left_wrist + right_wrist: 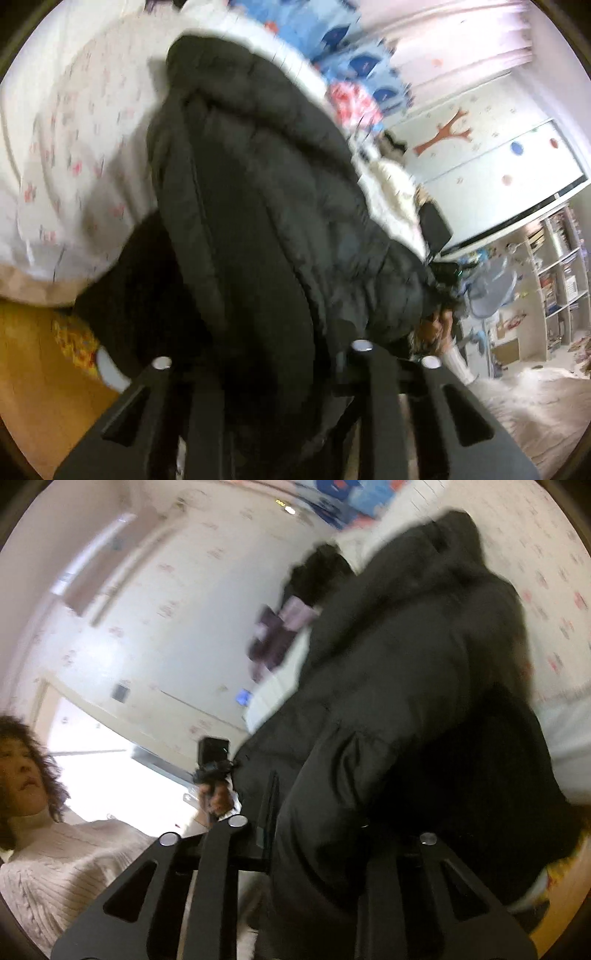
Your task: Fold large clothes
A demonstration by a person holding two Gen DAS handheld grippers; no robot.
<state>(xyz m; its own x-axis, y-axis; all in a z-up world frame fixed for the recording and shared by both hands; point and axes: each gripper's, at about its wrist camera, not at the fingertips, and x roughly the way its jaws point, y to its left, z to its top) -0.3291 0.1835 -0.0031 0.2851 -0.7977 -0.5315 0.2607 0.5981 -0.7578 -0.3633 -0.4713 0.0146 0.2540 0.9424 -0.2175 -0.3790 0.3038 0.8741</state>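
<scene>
A large black padded jacket (266,206) hangs lifted above a bed with a white flower-print cover (74,155). My left gripper (280,354) is shut on the jacket's near edge; the fabric fills the space between its fingers and hides the tips. In the right wrist view the same jacket (413,686) drapes from my right gripper (325,834), which is shut on its edge, tips buried in fabric. The other gripper (212,764) shows in the person's hand at the jacket's left side. Both views are motion-blurred.
The person in a cream sweater (66,853) stands at lower left of the right view. Blue and red bedding (354,66) lies at the bed's far end. Shelves (554,280) and a cluttered floor are at right. A yellow patterned cloth (74,343) lies low left.
</scene>
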